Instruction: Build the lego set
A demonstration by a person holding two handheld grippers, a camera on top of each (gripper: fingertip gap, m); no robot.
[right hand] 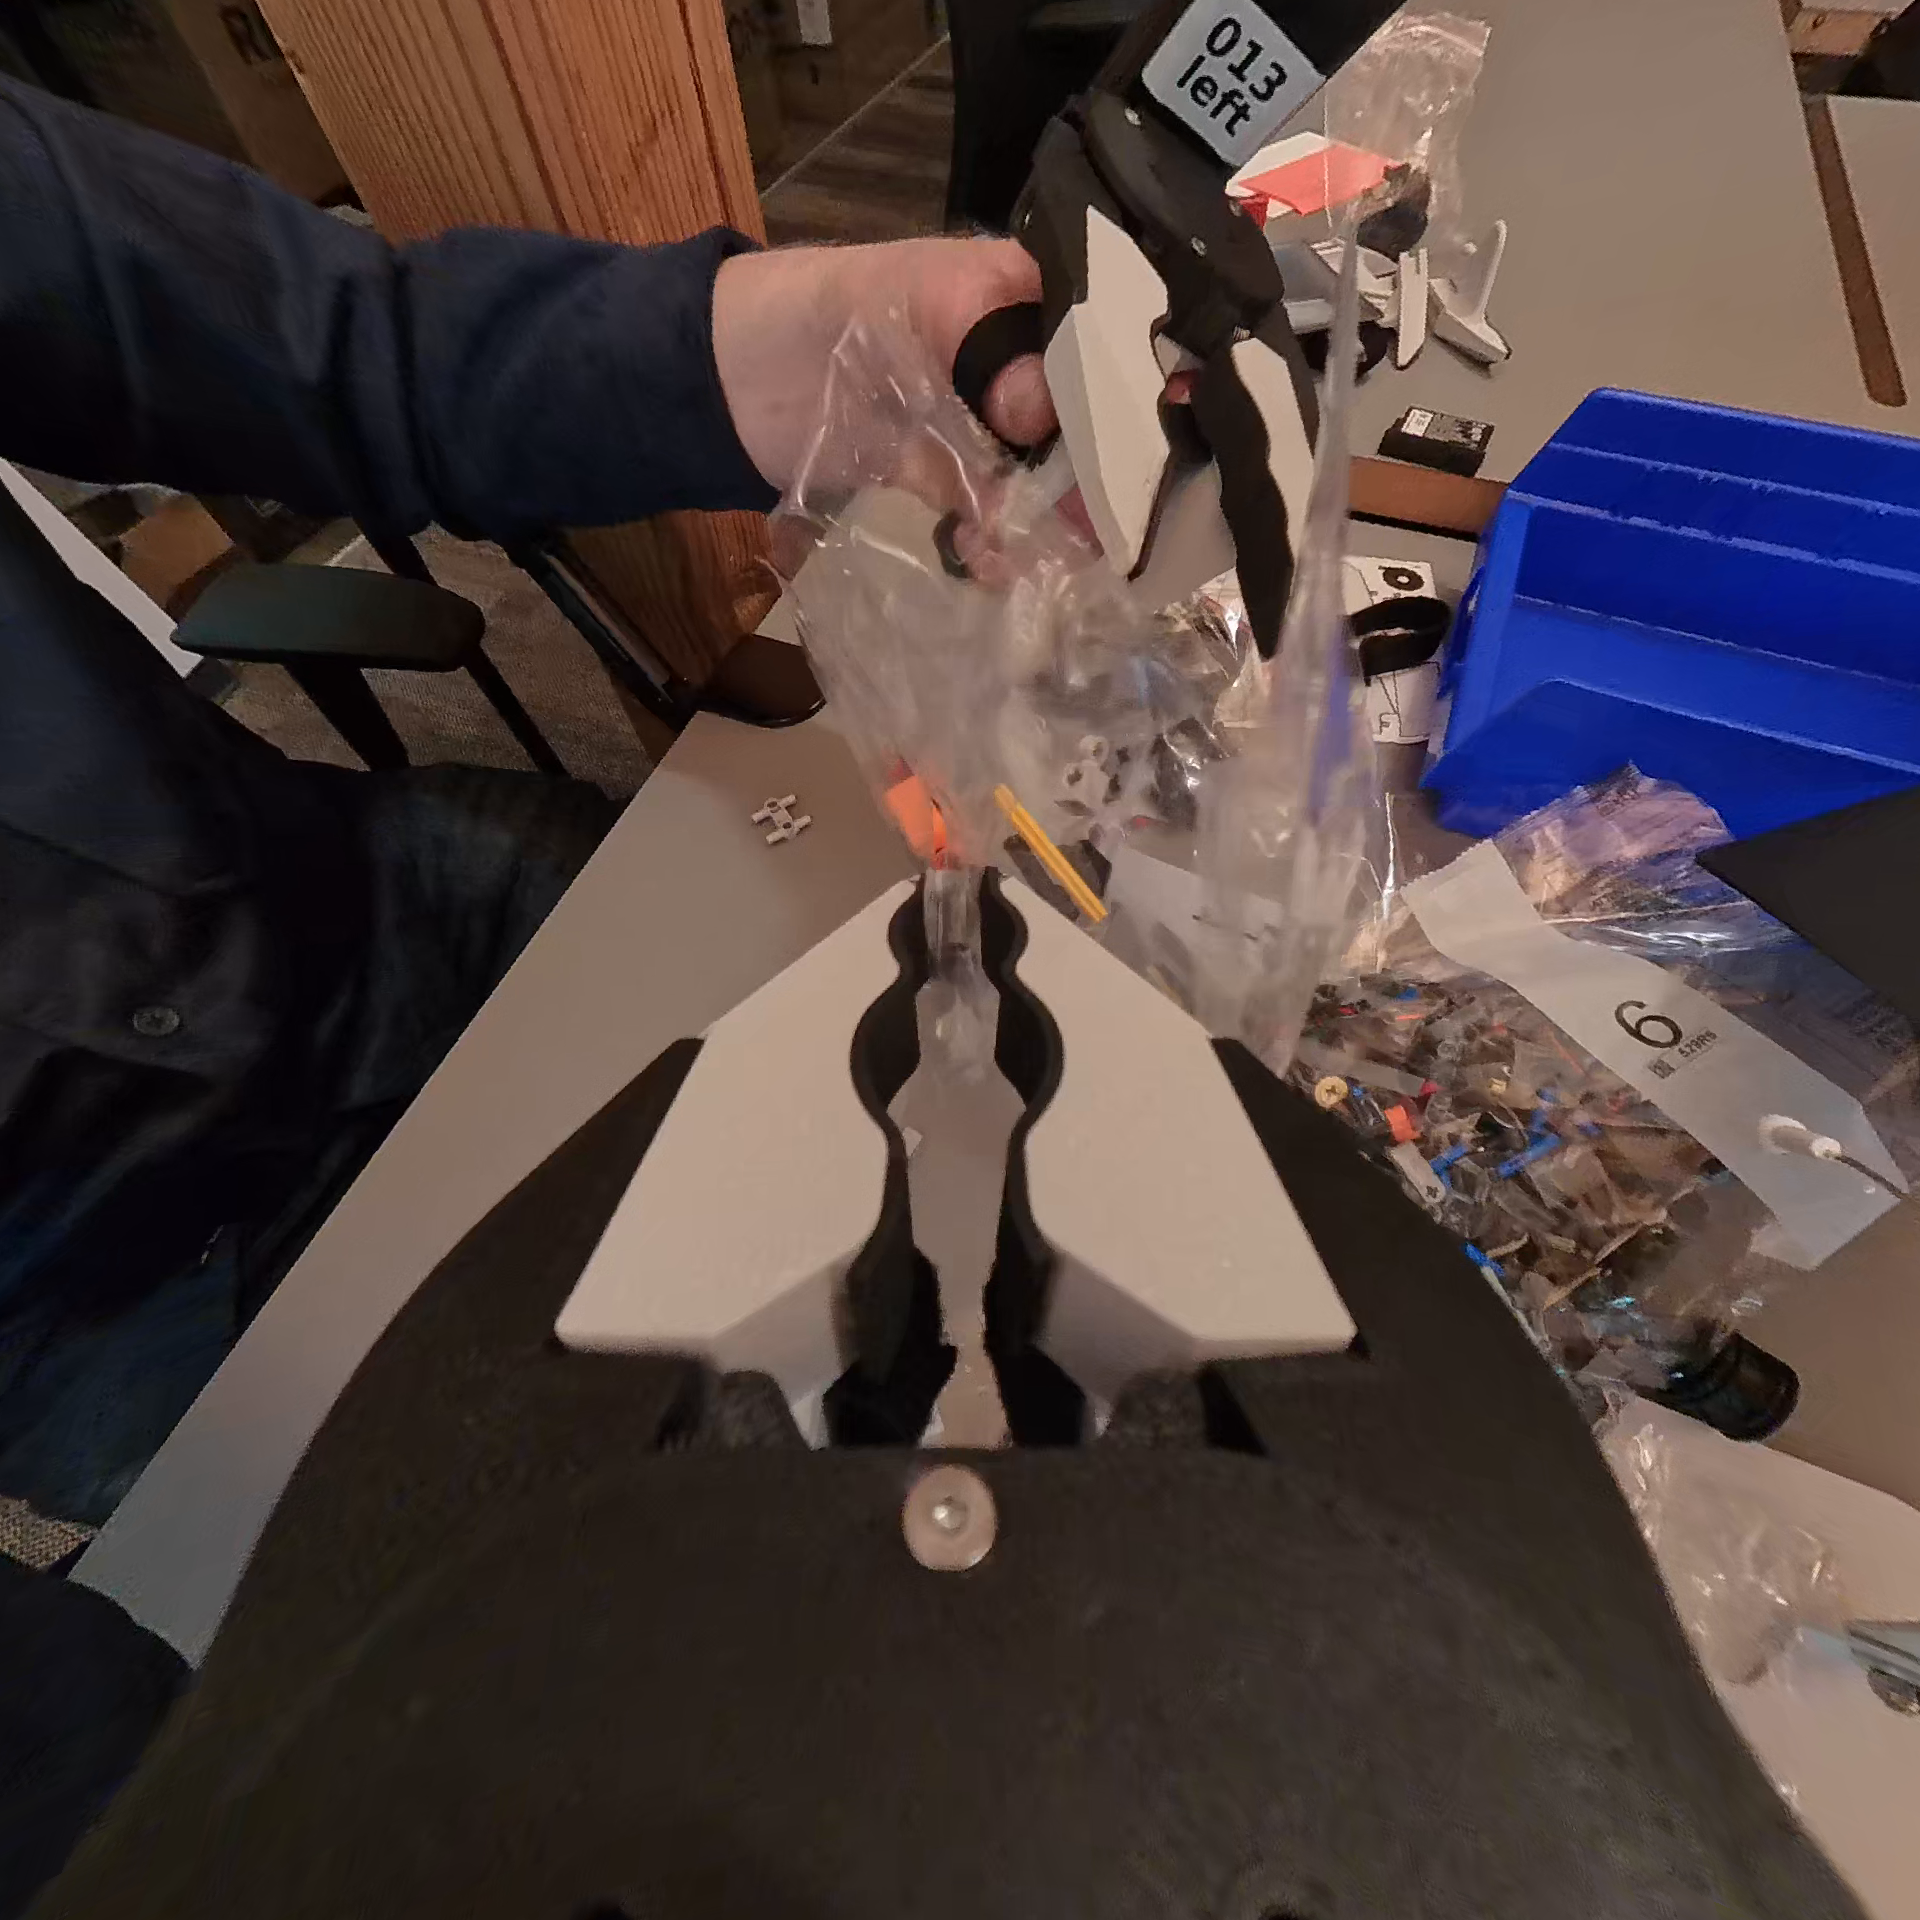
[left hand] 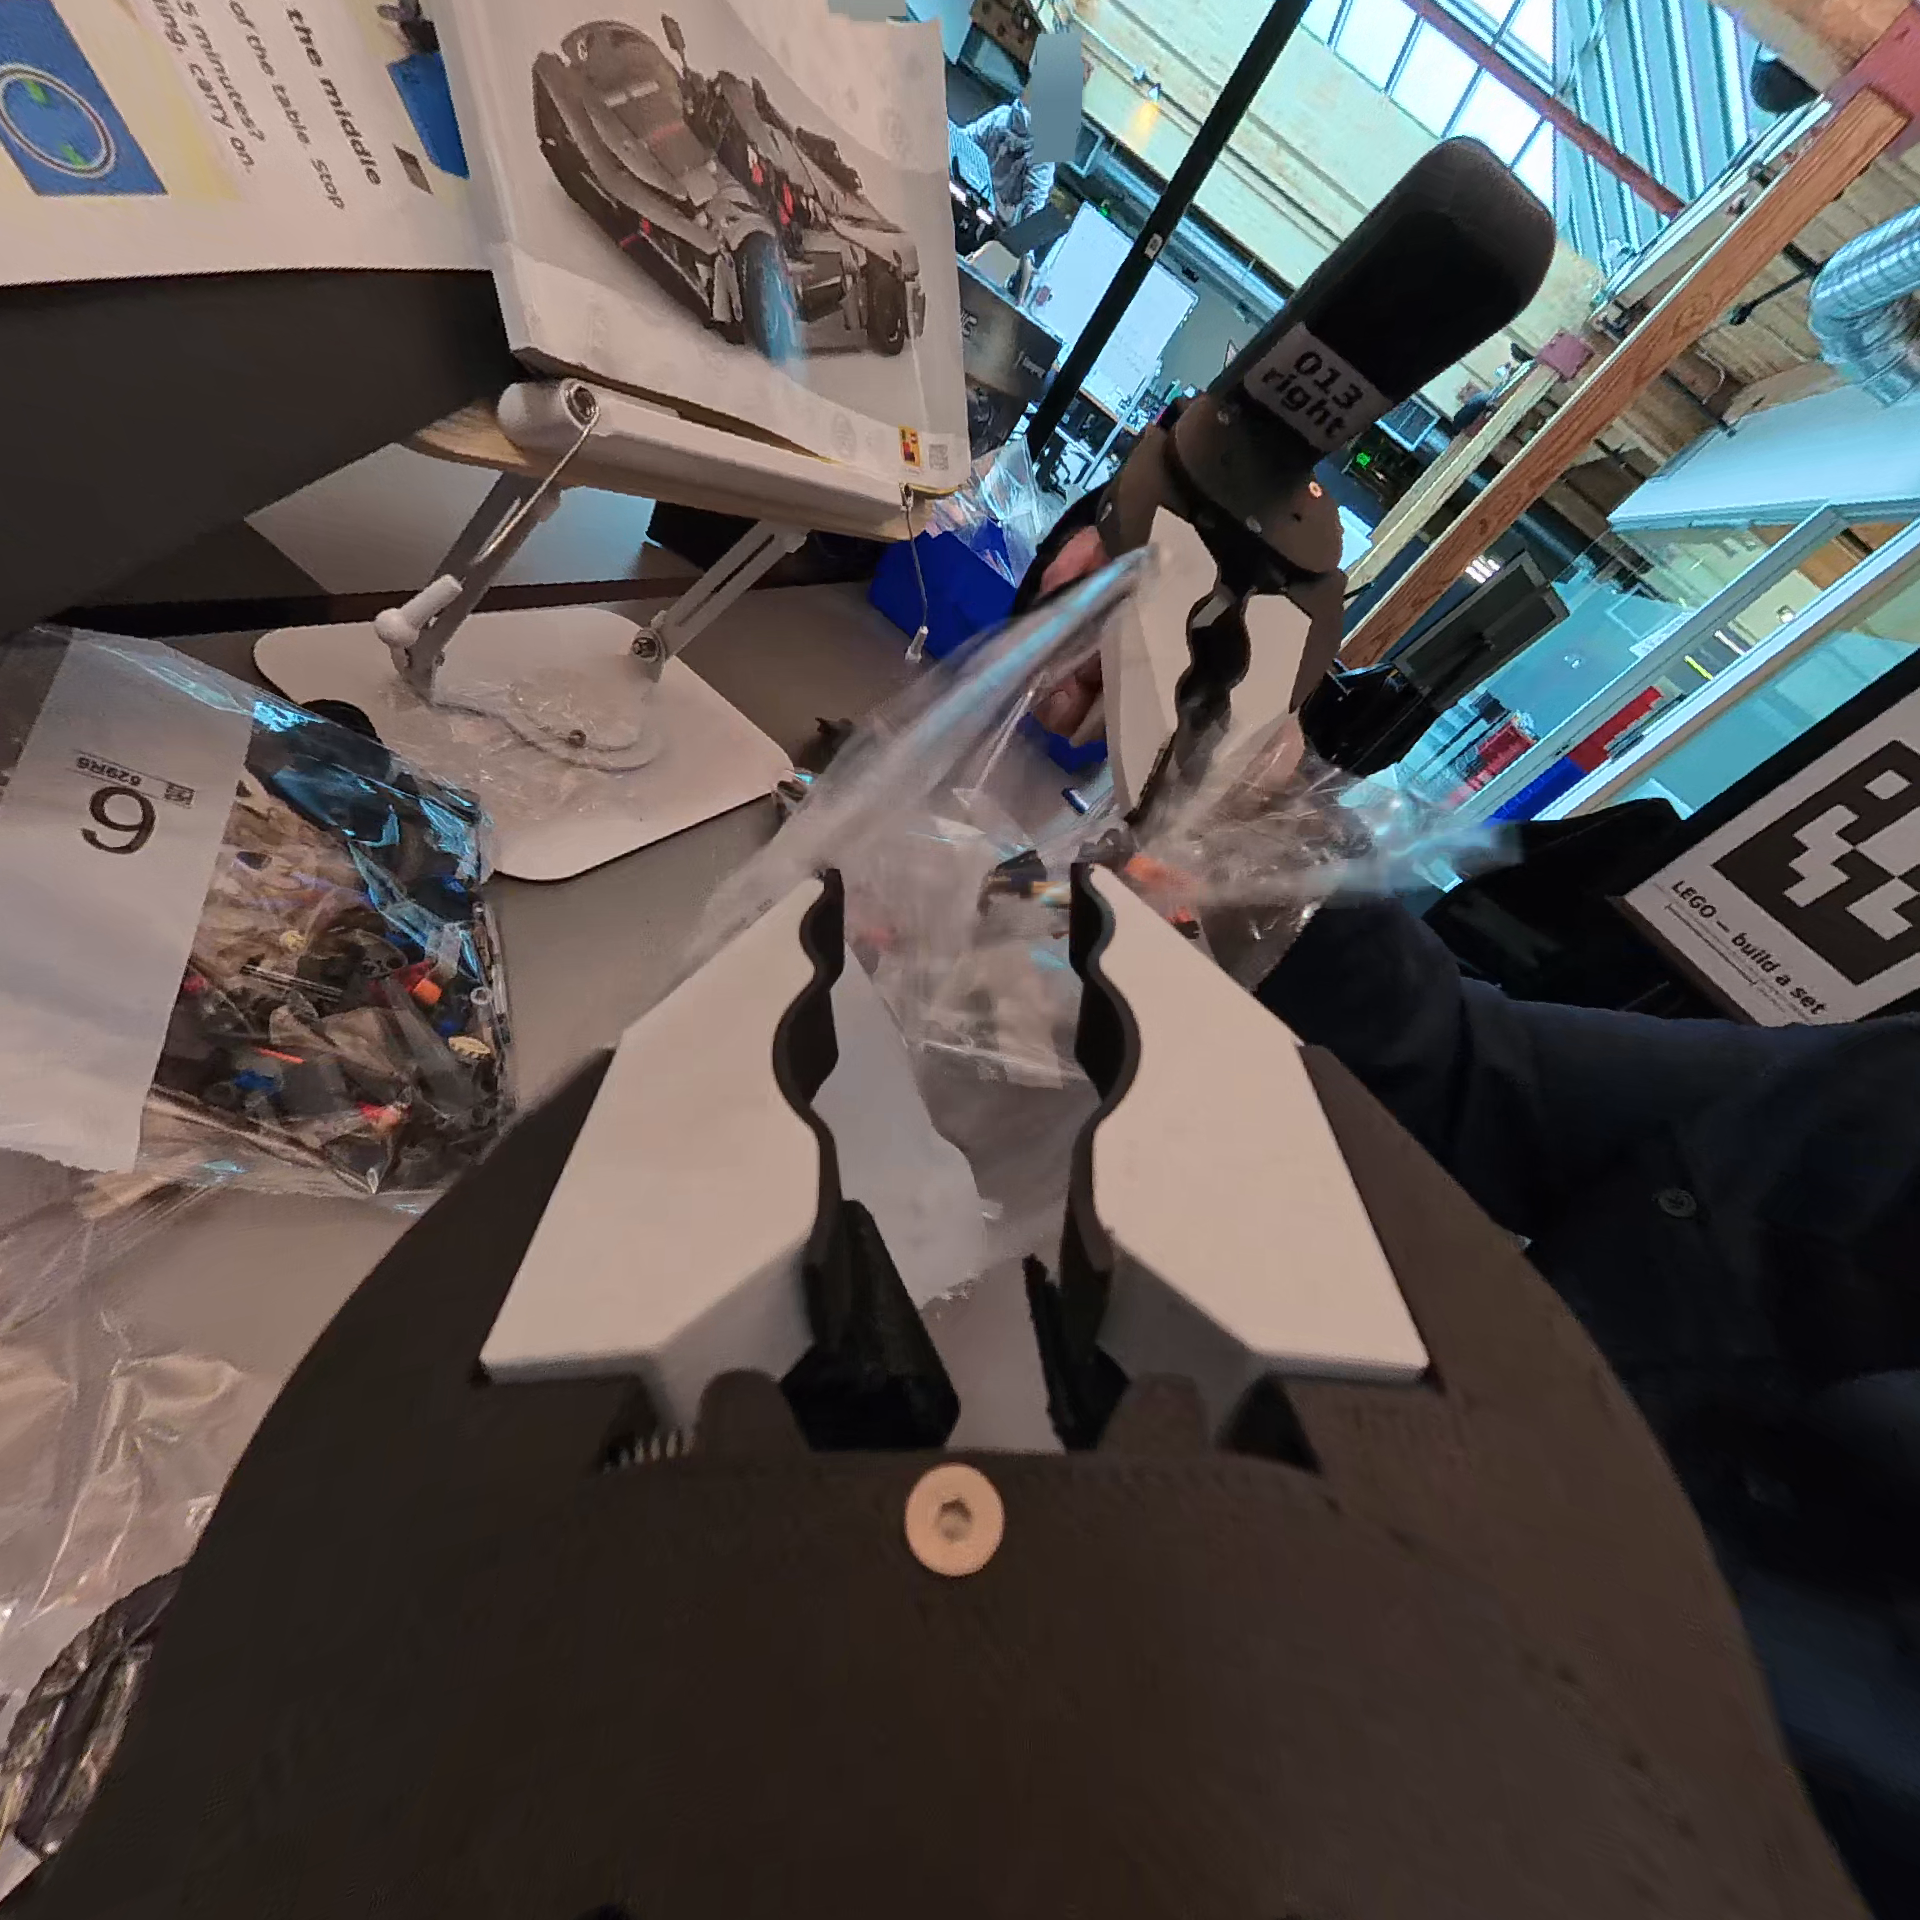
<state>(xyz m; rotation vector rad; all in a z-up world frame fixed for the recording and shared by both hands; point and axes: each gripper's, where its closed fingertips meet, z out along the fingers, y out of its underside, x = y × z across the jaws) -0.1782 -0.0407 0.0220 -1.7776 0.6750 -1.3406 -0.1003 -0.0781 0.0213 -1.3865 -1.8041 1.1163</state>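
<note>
Lego pieces sit loose inside a small clear bag (right hand: 997, 665) held up in the air between the two grippers, above the near corner of the desk (right hand: 582, 997). The right gripper (right hand: 954, 894) has its jaws clenched on a twisted corner of the film at the bag's lower end. The left gripper (right hand: 1195, 582) stands at the bag's upper part with its jaws parted; film drapes around them, and whether they pinch any of it cannot be told.

The bag looks light, thin and slippery (it crumples and stretches rather than resisting), so a firm pinch on a doubled fold near an edge should hold best. The small parts inside, an orange one (right hand: 909, 805) and a yellow axle (right hand: 1049, 852) among them, would likely scatter if the film tears suddenly.

Around it lie a larger numbered bag of parts (left hand: 312, 956) on the desk, a stray grey connector (right hand: 779, 821), a blue bin (right hand: 1683, 603), and the instruction booklet (left hand: 727, 208) propped on a white stand (left hand: 520, 717). The large bag crowds the space just beside where pieces may fall.
</note>
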